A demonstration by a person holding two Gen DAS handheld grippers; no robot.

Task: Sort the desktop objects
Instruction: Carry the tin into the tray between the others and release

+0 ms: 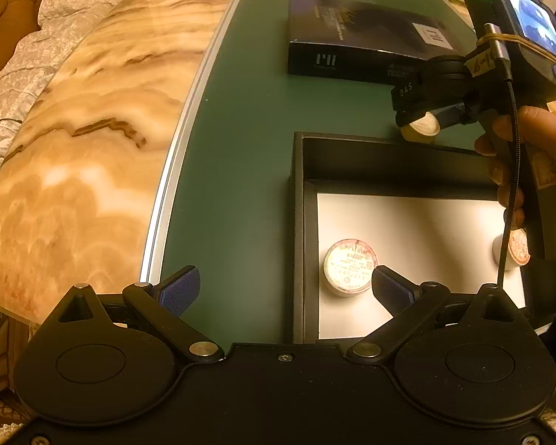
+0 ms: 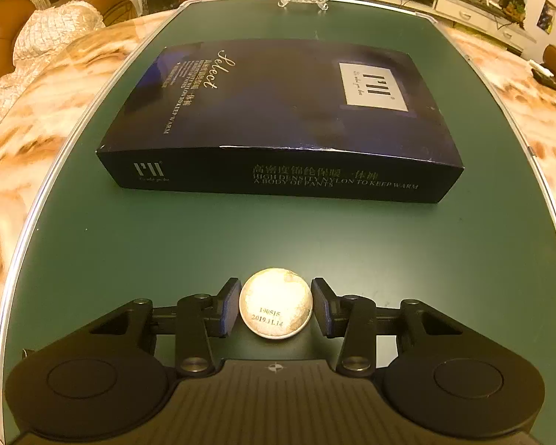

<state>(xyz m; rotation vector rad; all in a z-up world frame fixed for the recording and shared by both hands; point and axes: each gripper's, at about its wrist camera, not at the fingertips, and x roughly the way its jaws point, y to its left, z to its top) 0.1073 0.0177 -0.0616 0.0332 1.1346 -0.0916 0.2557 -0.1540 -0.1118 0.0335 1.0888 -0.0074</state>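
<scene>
Green matting covers the bench (image 2: 92,259), framed by an aluminium strip and marble-patterned stone. Sorting appears partly complete. Two small round tubs already lie inside the open black tray (image 1: 298,222): one tub (image 1: 348,267) near the tray's left wall and a second tub (image 1: 515,250) at the right, partly hidden by the right hand-held gripper's body.

A third tub (image 2: 275,302) sits on the matting, outside the tray and just beyond its far wall. The right hand-held gripper (image 2: 275,306) brackets this tub; the pads stand beside its sides, and contact cannot be confirmed. The left hand-held gripper (image 1: 285,289) is spread wide and holds nothing, hovering over the tray's left wall.

Remaining work, as judged: transfer the third tub to the tray. Whether the closed dark box (image 2: 278,111) is also to be sorted cannot be determined.

Legible text:
- Tub base: "190515" and "2019.11.14".
- Box top: "Select".
- Box side: "HIGH DENSITY NYLON TO KEEP WARM" and "A BODY OF PANTS", plus Chinese characters.
- Tub lid printing: red, unreadable.
</scene>
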